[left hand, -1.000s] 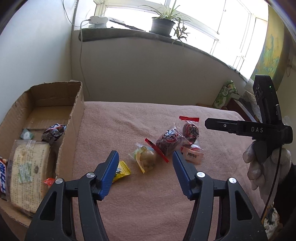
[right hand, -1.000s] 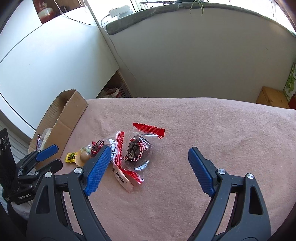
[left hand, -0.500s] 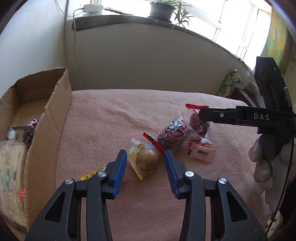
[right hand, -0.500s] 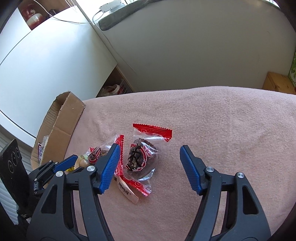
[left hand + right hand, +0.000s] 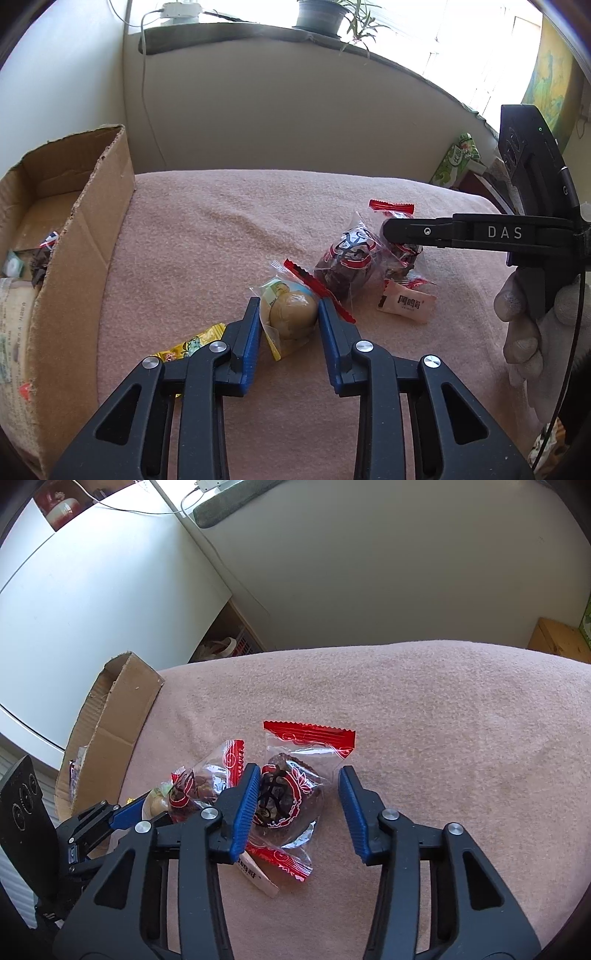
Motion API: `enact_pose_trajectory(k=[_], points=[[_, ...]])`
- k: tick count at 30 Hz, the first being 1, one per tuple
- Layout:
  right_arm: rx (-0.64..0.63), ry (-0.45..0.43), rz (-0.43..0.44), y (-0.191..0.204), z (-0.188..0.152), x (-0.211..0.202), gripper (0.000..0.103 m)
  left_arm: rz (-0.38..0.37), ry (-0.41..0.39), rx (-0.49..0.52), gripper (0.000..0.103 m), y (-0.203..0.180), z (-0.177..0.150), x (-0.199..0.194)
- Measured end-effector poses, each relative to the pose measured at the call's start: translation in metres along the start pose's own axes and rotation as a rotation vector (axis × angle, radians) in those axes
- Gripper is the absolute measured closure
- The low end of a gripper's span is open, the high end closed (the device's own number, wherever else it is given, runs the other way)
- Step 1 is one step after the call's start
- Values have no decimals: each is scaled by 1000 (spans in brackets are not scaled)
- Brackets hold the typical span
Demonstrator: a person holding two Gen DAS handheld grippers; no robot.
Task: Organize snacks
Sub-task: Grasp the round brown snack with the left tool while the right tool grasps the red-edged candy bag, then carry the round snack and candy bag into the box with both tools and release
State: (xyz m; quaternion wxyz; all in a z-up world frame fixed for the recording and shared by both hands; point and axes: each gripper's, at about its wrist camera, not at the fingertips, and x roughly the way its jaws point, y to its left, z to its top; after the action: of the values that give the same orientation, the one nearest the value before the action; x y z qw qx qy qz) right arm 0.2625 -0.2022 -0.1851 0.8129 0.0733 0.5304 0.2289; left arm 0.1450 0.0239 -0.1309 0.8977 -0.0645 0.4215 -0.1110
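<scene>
Beside the cardboard box point(image 5: 92, 236), on the pink blanket point(image 5: 221, 221), we are working both grippers among the loose snacks. Our left gripper point(image 5: 289, 314) is sitting right of the box, its 2 blue pads closing in and now pressing both sides of the tan egg-shaped snack point(image 5: 291, 315) in its clear wrapper, which is still lying on the blanket. A yellow candy packet point(image 5: 192, 343) is lying between that snack and the box, partly under our left finger.

Further from the box, our right gripper point(image 5: 297, 805) is narrowing around a dark round cake point(image 5: 286, 797) in a clear wrapper with red ends. Its left pad is touching the wrapper; its right pad is standing just clear, so nothing is clamped yet. A 2nd dark cake packet point(image 5: 207, 775) is lying on the box side of it, and a pale pink sachet point(image 5: 406, 302) is lying just beside the 2 cakes, on the side away from the box.

Within the box we are seeing a large pale flat packet point(image 5: 14, 332), a small dark wrapped snack point(image 5: 42, 258) and a small white-green piece point(image 5: 13, 264); the rest is hidden by the box wall.

A gloved hand point(image 5: 528, 332) is gripping the right tool's handle.
</scene>
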Motion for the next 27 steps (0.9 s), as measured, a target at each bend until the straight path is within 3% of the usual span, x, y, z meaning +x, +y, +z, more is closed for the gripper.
enact_pose_trajectory(k=[15,27], points=[[18,-72,19,-3,-6,-29,63,-17,-56,-5,75,7,-1,-29],[-60,-149,46,43,-1,-66,63,-11,-155,-13,75,15,5,-70]])
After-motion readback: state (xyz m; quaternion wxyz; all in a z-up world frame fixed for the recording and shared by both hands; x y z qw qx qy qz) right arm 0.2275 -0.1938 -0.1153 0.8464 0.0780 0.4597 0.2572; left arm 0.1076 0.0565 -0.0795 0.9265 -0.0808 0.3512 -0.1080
